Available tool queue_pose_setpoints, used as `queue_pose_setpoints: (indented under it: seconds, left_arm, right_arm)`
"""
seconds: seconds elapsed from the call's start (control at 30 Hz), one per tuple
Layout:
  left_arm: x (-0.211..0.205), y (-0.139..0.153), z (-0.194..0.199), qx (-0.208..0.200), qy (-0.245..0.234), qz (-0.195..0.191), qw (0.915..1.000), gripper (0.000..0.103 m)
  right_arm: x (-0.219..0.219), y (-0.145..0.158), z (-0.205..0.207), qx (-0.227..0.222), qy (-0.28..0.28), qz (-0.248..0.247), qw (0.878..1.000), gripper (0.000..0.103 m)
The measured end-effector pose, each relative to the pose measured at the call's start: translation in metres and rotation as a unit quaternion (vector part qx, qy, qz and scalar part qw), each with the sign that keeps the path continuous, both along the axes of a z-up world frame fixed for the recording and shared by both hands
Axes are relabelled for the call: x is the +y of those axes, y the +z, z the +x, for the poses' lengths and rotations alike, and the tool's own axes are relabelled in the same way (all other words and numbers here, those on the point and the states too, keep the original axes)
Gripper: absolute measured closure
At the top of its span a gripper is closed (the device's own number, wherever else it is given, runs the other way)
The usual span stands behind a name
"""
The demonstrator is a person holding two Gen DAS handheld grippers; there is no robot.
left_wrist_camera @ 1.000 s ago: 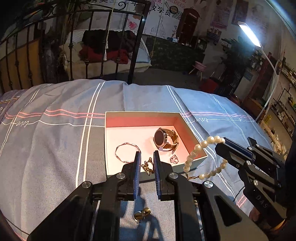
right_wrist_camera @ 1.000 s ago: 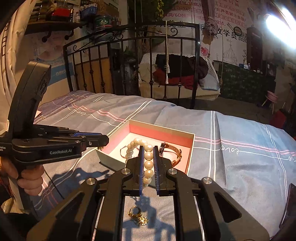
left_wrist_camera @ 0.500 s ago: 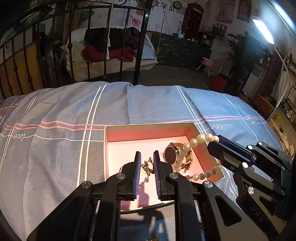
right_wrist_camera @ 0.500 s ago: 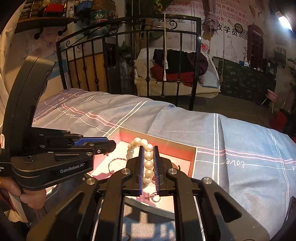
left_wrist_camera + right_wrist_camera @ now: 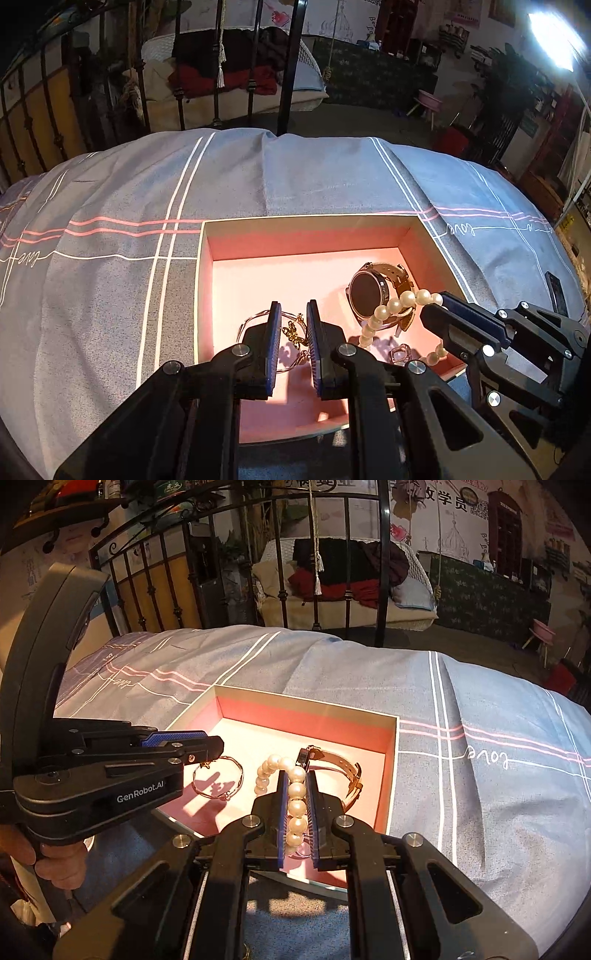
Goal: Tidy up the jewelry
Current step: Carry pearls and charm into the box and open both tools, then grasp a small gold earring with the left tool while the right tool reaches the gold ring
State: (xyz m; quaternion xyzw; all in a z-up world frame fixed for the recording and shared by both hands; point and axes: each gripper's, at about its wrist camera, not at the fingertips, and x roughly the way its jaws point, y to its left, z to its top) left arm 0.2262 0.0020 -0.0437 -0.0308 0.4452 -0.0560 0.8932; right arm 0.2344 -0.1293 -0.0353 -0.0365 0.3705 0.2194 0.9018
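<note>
A pink-lined open box (image 5: pixel 310 236) (image 5: pixel 391 760) lies on the bed. In it are a watch (image 5: pixel 369 295) (image 5: pixel 343 764), a thin bangle (image 5: pixel 221 779) (image 5: pixel 251 321) and a small ring (image 5: pixel 399 355). My left gripper (image 5: pixel 291 321) (image 5: pixel 207 749) is shut on a small gold chain piece (image 5: pixel 293 332) and holds it over the box, above the bangle. My right gripper (image 5: pixel 297 786) (image 5: pixel 439 306) is shut on a pearl bracelet (image 5: pixel 295 797) (image 5: pixel 391 306) and holds it over the box, beside the watch.
The grey-blue bedspread (image 5: pixel 295 177) with white and pink stripes lies around the box. A black iron bed rail (image 5: pixel 284 66) stands at the far edge. Beyond it are a wicker seat with clothes (image 5: pixel 343 572) and room clutter.
Both grippers have moved forward from the box's near edge to over its inside, each still holding its piece. The gold piece on the bedspread in front of the box has left view.
</note>
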Motion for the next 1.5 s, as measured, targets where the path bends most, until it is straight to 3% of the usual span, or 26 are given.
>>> queue_pose_setpoints:
  seconds: [0.4,0.53,0.63,0.67,0.87,1.03,1.2,1.5]
  left_arm:
    - [-0.005,-0.011,0.005,0.012,0.0,0.03,0.9995,0.086]
    - [0.0,0.002,-0.005,-0.006,0.005,0.022,0.9997,0.066]
    - [0.002,0.018,-0.025,-0.033,0.0,0.025,0.9992,0.051]
    - [0.003,0.022,-0.034,-0.043,-0.003,0.024,0.9988,0.048]
    - [0.01,0.014,-0.101,-0.052,-0.014,0.006,0.9985,0.041]
    - [0.005,-0.021,-0.139,-0.023,-0.026,0.025,0.9991,0.04]
    - [-0.006,-0.036,-0.145,-0.028,-0.048,0.081,0.9952,0.043]
    - [-0.016,-0.042,-0.14,-0.041,-0.101,0.079,0.9909,0.086]
  right_arm:
    - [-0.002,-0.012,-0.001,0.01,-0.004,-0.024,1.0,0.092]
    - [-0.007,-0.005,-0.009,0.003,-0.008,-0.023,1.0,0.09]
    - [-0.013,0.002,-0.022,-0.009,-0.014,-0.016,1.0,0.063]
    - [-0.017,0.006,-0.029,-0.016,-0.016,-0.012,1.0,0.059]
    - [-0.038,0.006,-0.08,-0.02,-0.02,0.013,1.0,0.059]
    - [-0.048,-0.022,-0.112,0.021,-0.024,0.018,0.999,0.059]
    - [-0.05,-0.037,-0.123,0.044,-0.023,0.022,0.999,0.059]
    - [-0.046,-0.04,-0.124,0.05,-0.016,0.02,0.998,0.059]
